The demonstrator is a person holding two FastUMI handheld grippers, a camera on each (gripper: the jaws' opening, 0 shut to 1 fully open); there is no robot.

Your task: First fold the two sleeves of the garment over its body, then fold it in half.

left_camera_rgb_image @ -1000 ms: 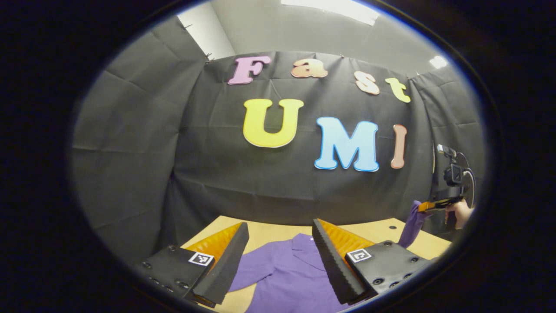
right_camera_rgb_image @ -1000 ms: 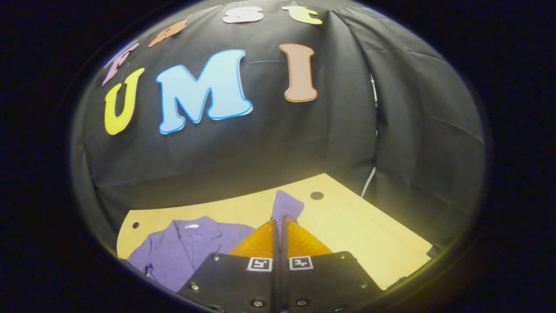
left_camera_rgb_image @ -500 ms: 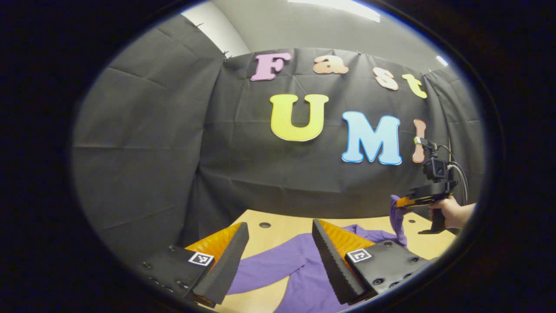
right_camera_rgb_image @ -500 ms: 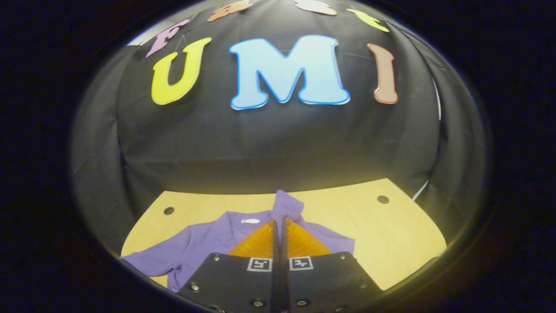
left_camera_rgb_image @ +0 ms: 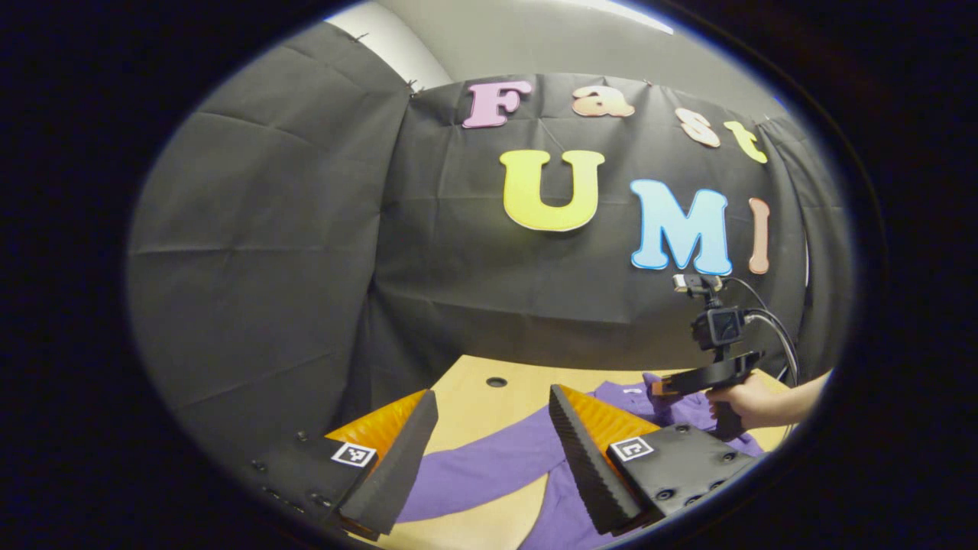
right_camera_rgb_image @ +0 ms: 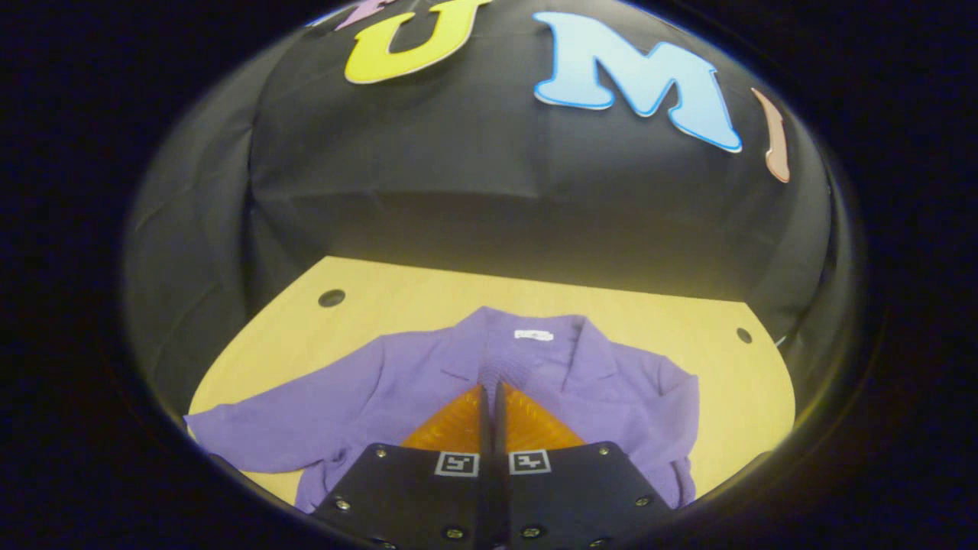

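Sleeve-folding stage. The right gripper [right_camera_rgb_image: 491, 397] has its fingers pressed together on the ribbed cuff [right_camera_rgb_image: 500, 368] of one sleeve of the purple collared garment [right_camera_rgb_image: 428, 382], and holds that cuff over the middle of the body, just below the collar [right_camera_rgb_image: 535, 345]. In the left gripper view the same gripper [left_camera_rgb_image: 663, 386] shows farther off with the person's hand [left_camera_rgb_image: 745, 401] on its grip, low over the cloth. The left gripper [left_camera_rgb_image: 489, 428] hangs above the other sleeve [left_camera_rgb_image: 474, 475], its fingers wide apart and holding nothing.

Judgement of the step: the first part of the task is in hand, one sleeve being carried across the body. The next move calls for laying the cuff flat on the chest and parting the fingers without dragging the cloth; the outstretched sleeve then wants the same treatment, and the left gripper is well placed over it. The half-fold remains to be made.

State of the garment: it lies front up on the pale wooden surface [right_camera_rgb_image: 367, 294], collar toward the booth's wall, with a small white label inside the neck. The free sleeve stretches out flat to the side, reaching near the surface's edge. The fabric looks soft and slightly wrinkled; the side from which the held sleeve comes is bunched along its edge.
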